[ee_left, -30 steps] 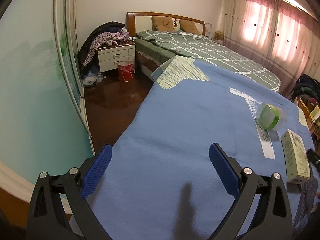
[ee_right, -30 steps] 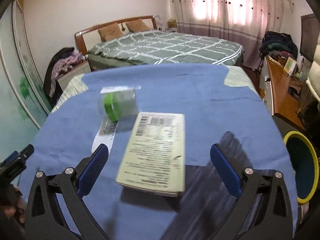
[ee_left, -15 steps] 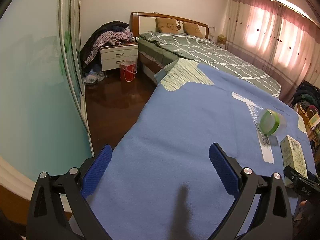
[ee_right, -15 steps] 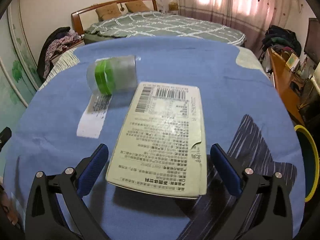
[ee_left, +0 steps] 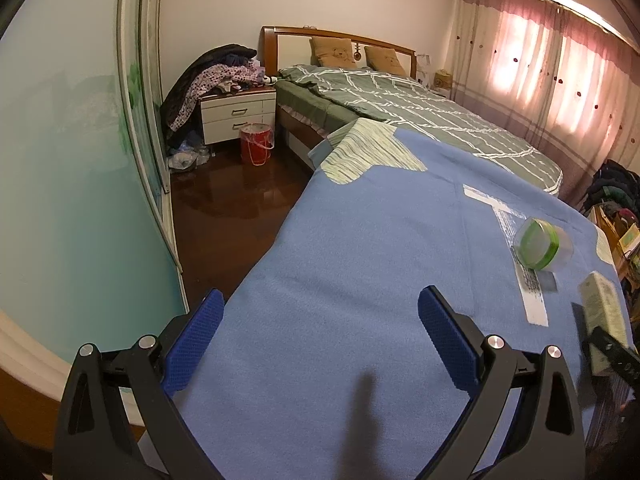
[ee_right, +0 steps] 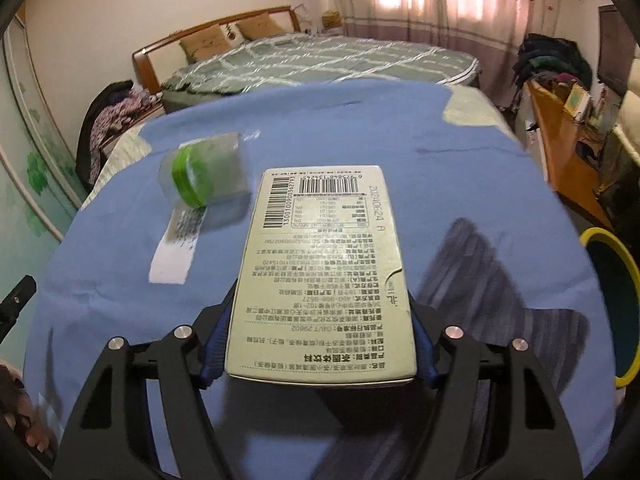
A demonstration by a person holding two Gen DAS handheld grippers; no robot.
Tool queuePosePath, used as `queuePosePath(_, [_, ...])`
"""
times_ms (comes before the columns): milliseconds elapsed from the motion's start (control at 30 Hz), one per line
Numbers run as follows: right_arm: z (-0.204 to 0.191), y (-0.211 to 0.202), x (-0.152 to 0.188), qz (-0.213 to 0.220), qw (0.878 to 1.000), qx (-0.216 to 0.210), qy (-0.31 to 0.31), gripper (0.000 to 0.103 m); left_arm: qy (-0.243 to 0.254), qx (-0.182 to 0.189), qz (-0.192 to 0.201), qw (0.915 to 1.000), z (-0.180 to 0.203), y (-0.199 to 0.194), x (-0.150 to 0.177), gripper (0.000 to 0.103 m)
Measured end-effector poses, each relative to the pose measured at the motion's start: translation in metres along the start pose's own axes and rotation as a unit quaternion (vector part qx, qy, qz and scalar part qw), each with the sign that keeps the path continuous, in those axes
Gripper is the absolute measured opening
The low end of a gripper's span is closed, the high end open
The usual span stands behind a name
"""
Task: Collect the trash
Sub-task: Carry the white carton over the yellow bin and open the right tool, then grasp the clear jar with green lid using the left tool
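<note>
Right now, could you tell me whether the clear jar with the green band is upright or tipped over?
Tipped over: the clear jar lies on its side on the blue cloth, partly on a paper slip.

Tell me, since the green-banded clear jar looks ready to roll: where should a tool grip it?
The jar lies on its side on the blue cloth. Probably best from above, pads on its lid end and base end, since the curved wall could slip or roll away.

blue cover: matt woven cloth, fine rough weave
carton: matt printed cardboard, pale green
small jar: cloudy translucent plastic, glossy green band
slip: thin white printed paper
gripper pads: blue, dimpled, rubbery-looking
gripper arms: black matt plastic, shiny metal screws
floor: dark glossy wood
headboard: polished wood
</note>
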State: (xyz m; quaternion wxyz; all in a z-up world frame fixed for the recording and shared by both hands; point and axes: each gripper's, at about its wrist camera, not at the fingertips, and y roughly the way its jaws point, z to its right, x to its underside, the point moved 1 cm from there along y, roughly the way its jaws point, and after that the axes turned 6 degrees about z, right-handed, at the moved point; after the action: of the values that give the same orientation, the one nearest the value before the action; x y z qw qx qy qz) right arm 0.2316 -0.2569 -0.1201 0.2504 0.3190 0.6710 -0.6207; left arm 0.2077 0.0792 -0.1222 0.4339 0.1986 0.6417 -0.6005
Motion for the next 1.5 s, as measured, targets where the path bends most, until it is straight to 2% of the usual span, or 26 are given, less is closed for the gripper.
queuePosePath(133, [0.032,-0.017,-0.003,0.022,0.999,0.014,0.030,0.068,-0.001,0.000,-0.001,1.0000,-0.001,-0.001,0.000,0.096])
queuePosePath(333, [0.103,-0.043,-0.005,0.056,0.992,0.080,0.085,0.068,0.000,-0.002,-0.002,1.0000,-0.001,0.000,0.000,0.096])
queuePosePath(567, [0.202,-0.063,0.003,0.072,0.967,0.187,0.156,0.068,0.011,-0.011,0.000,0.9999,0.003,-0.001,0.001,0.096])
queuePosePath(800, [0.269,-0.061,0.015,0.067,0.940,0.262,0.211,0.071,0.036,-0.027,-0.002,0.9990,0.011,0.000,0.001,0.096])
queuePosePath(867, [0.277,-0.060,0.019,0.062,0.934,0.266,0.230,0.080,0.040,-0.029,-0.005,0.9988,0.013,0.001,0.001,0.096])
queuePosePath(1167, [0.265,-0.063,0.016,0.074,0.936,0.270,0.213,0.086,0.073,-0.019,-0.021,0.9970,0.036,0.004,0.005,0.096])
queuePosePath(1500, [0.262,-0.063,0.015,0.083,0.941,0.255,0.207,0.088,0.133,0.051,-0.025,0.9894,0.137,-0.009,0.003,0.096])
